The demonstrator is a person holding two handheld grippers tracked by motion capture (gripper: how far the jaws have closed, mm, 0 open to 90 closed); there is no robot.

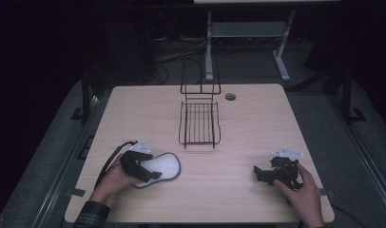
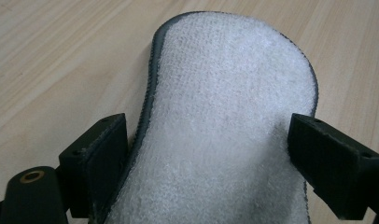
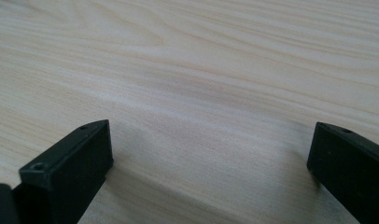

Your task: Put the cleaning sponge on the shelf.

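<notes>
Jaws of the left gripper (image 1: 146, 170) straddle the insole (image 2: 225, 126); right gripper (image 1: 263, 174) rests spread on the table (image 1: 238, 137).

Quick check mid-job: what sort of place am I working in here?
Probably a lab or test workspace, not a home: a bare wooden table in a dark room, cables on the floor behind it, and another desk's metal frame beyond. On the table, a wire rack and a white insole.
</notes>
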